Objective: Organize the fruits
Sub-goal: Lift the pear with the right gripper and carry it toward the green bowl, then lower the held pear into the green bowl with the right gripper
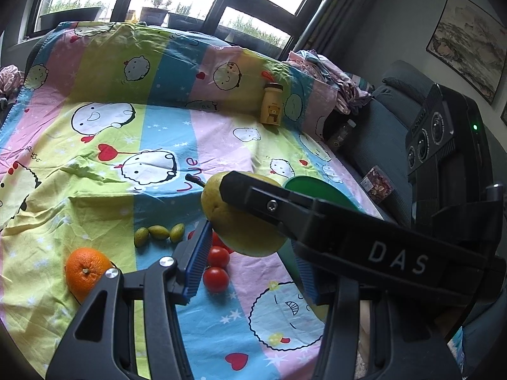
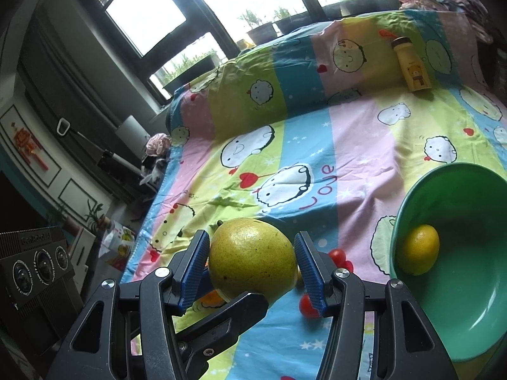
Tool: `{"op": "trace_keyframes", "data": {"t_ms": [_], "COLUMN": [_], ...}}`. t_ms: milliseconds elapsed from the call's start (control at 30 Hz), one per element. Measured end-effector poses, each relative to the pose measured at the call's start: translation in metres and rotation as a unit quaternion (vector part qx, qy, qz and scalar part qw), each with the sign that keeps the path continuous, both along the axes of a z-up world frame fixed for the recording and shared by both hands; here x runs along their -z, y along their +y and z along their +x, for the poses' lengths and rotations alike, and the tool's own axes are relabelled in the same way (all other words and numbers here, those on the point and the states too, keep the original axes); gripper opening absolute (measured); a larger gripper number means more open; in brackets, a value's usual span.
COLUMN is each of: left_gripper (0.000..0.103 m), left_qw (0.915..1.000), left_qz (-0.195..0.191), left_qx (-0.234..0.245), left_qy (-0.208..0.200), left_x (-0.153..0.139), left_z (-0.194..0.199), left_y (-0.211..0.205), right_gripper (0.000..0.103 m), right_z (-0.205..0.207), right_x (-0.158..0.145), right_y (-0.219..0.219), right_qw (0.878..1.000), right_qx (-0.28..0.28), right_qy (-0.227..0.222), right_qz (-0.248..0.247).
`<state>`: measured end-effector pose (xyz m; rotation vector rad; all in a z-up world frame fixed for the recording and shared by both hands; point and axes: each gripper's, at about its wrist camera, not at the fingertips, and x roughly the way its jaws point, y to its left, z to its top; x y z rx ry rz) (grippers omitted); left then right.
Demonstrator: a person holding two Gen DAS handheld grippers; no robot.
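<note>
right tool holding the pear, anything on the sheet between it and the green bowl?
Yes. In the right wrist view, small red tomatoes lie on the sheet between the pear, held in the right tool, and the green bowl.

Yellow-green pear (image 2: 252,255) aloft, lemon (image 2: 418,250) in green bowl (image 2: 475,300)

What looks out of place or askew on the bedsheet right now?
The small yellow bear-print bottle leans tilted against the raised fold of the cartoon-print bedsheet, away from the fruit, and it is not a fruit. The green plastic bowl holds a yellow lemon. Nothing looks spilled or damaged.
</note>
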<state>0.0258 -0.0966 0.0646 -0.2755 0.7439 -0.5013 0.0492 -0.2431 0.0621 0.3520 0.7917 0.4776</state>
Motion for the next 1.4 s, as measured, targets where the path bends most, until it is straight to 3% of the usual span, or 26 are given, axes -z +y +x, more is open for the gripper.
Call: {"op": "trace_keyframes", "data": {"t_ms": [533,1400], "left_gripper": [0.051,0.051], "left_qw": [0.9989,0.9947], "left_qz": [0.02,0.018], "left_qx": [0.041,0.101], "left_qy": [-0.007,-0.003], "left_x": [-0.007,-0.004], "left_z": [0.01,0.024], "left_y": [-0.037,-0.087], "right_gripper": [0.058,0.058], "right_z": [0.0,-0.002], "right_x": [-0.002,0.003], "right_y": [-0.042,-0.095], "right_qw": [0.999,0.993], "right_qx": [0.042,0.112], "right_qy": [-0.005,0.007], "right_qz": [0.027,0.04]}}
